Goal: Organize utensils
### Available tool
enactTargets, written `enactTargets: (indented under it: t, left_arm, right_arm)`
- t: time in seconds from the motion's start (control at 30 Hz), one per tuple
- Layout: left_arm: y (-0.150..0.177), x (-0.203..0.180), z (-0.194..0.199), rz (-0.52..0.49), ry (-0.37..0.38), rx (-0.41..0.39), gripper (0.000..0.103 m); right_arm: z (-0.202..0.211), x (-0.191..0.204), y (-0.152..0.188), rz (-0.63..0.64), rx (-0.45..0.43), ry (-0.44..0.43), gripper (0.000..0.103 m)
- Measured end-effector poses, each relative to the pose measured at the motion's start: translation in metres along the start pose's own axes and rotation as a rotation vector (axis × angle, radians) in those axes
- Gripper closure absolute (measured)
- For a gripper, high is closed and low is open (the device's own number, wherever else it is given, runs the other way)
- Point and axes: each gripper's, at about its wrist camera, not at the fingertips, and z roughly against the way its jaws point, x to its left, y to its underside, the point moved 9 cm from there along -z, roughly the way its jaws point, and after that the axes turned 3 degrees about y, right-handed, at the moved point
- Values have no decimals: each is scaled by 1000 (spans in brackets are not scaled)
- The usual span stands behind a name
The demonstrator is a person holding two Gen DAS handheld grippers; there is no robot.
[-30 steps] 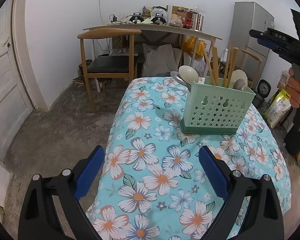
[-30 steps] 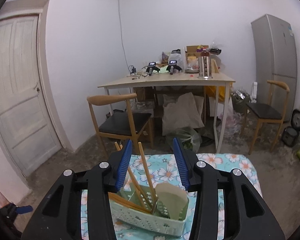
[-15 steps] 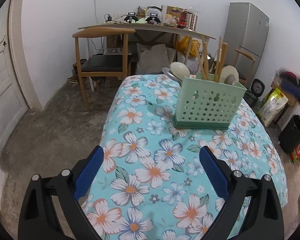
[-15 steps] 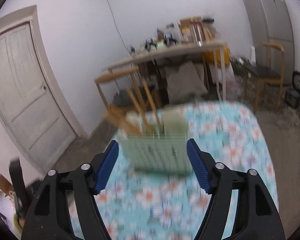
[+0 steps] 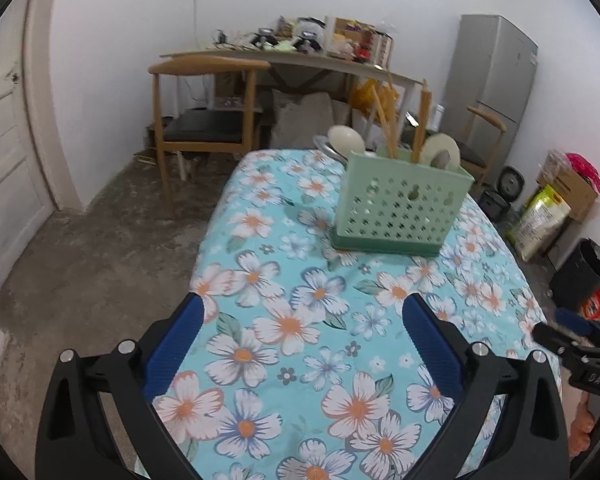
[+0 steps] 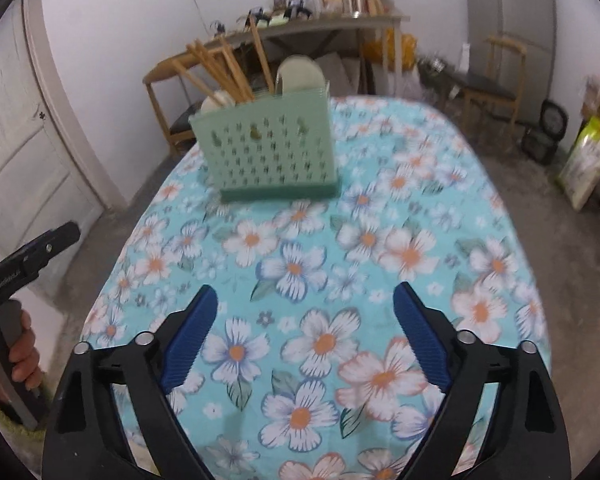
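A green perforated utensil caddy (image 5: pixel 400 206) (image 6: pixel 266 152) stands on the floral tablecloth (image 5: pixel 320 300) (image 6: pixel 380 240), toward the far end of the table. Wooden chopsticks (image 6: pixel 220 68) (image 5: pixel 388 124), pale spoons (image 5: pixel 346 139) and a flat green scoop (image 6: pixel 300 74) stick up out of it. My left gripper (image 5: pixel 302 308) is open over the near cloth, nothing between its blue pads. My right gripper (image 6: pixel 305 300) hangs over the near cloth, jaws still opening wide, nothing between them. Each gripper shows at the edge of the other's view, with a hand on the handle (image 6: pixel 16 344).
A wooden chair (image 5: pixel 204 120) stands beyond the table's far left corner, in front of a cluttered desk (image 5: pixel 300 56). A grey fridge (image 5: pixel 496 92), a second chair (image 6: pixel 496 84), bags and a black bin (image 5: pixel 580 272) fill the right side. A white door (image 6: pixel 24 148) is at the left.
My right gripper has drawn back from right above the caddy and sunk toward the near cloth, its jaws spreading from narrow to wide. The left gripper drifted slightly and stayed open.
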Motion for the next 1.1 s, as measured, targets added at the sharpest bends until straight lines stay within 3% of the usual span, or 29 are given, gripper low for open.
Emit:
enactTargets:
  t: [0.13,0.2,0.67,1.1]
  left_arm:
    - [-3,13,15,-27,-156,-46,6]
    - [-2,15,18,-48,-198,-37,6]
    - [-6,21,40,-50,-299,-73,6]
    - [-3,36,36,-1,-313,-45,6]
  right_arm:
    - [15,2,-9,29,-59,51,9]
    - [19,2,-8,36,-72,67,8]
    - [40,-18,-9,25,-107,167,8]
    - [46,-41,-19,-10,-121,211,8]
